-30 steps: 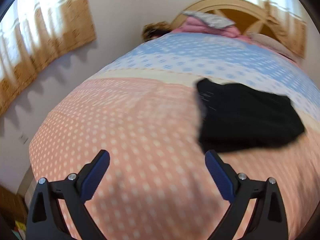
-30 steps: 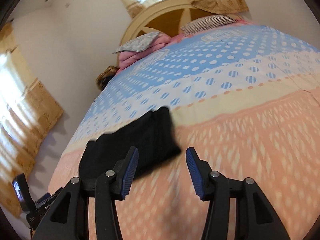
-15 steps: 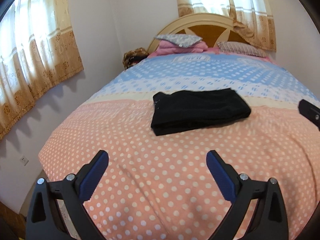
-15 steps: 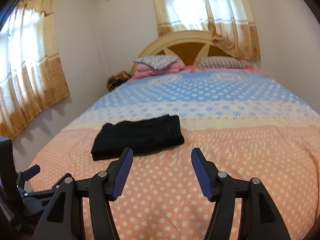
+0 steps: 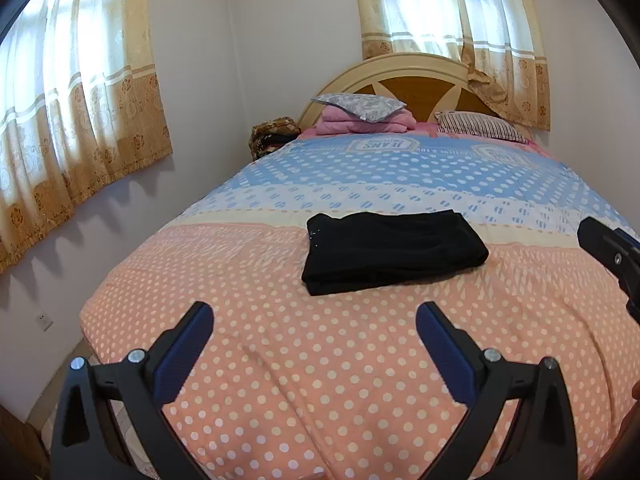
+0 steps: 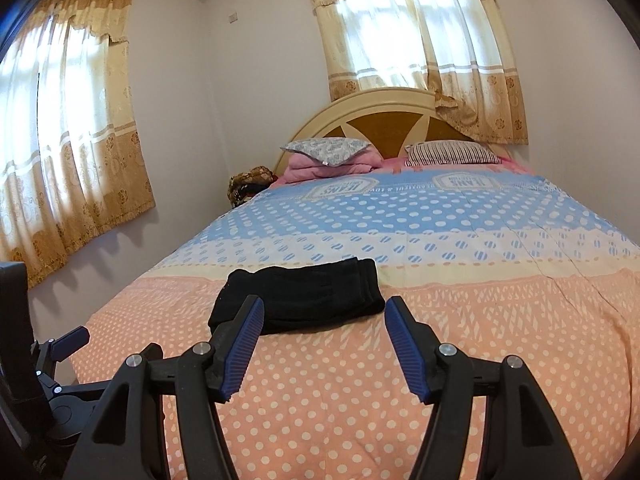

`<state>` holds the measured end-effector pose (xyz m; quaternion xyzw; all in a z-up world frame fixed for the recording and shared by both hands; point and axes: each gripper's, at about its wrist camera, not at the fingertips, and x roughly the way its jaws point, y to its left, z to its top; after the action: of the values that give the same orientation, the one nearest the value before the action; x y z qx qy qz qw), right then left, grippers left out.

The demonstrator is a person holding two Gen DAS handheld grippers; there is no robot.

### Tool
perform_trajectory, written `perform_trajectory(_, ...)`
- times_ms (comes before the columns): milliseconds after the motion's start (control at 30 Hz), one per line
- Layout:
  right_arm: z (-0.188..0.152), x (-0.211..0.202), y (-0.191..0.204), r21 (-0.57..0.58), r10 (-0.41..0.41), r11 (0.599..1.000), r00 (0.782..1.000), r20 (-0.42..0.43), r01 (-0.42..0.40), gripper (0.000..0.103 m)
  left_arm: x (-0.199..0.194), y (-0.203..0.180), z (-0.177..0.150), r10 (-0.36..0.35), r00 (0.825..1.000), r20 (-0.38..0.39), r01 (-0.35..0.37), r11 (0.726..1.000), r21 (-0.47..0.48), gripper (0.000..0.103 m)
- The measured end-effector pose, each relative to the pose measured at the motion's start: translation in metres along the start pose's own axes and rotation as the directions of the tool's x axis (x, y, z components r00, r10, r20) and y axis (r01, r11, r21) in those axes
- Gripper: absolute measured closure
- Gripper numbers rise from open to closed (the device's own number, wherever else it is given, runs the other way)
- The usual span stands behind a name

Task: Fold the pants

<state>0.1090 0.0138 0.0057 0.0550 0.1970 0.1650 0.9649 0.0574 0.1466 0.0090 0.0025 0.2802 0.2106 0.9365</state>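
Left gripper (image 5: 314, 322) jaws spread wide, nothing between, angled down over the bed. Right gripper (image 6: 322, 312) jaws also apart and empty (blue ribbed pads), tilted slightly down. Folded black fabric pants (image 5: 390, 251) lie flat mid-bed on the orange polka-dot bedspread (image 5: 320, 392), ahead of both, untouched. Arched wooden headboard (image 6: 380, 120) beyond.

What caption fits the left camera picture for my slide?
Folded black pants lie on the polka-dot bedspread beyond the open, empty left gripper.
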Motion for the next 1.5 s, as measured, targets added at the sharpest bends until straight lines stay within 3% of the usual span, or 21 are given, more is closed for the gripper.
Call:
perform_trajectory(1133,-0.004,-0.001,0.001,-0.012,-0.027,1.000,0.999,0.016,0.028,0.038,0.004,0.000,-0.001,-0.006,1.000,-0.001,0.006,1.000,0.004,0.000)
perform_trajectory(1500,-0.005,-0.003,-0.002,-0.014,-0.038,0.999,0.999,0.026,0.039,0.038,0.012,-0.001,0.004,-0.037,0.999,-0.009,0.037,0.999,-0.008,0.000)
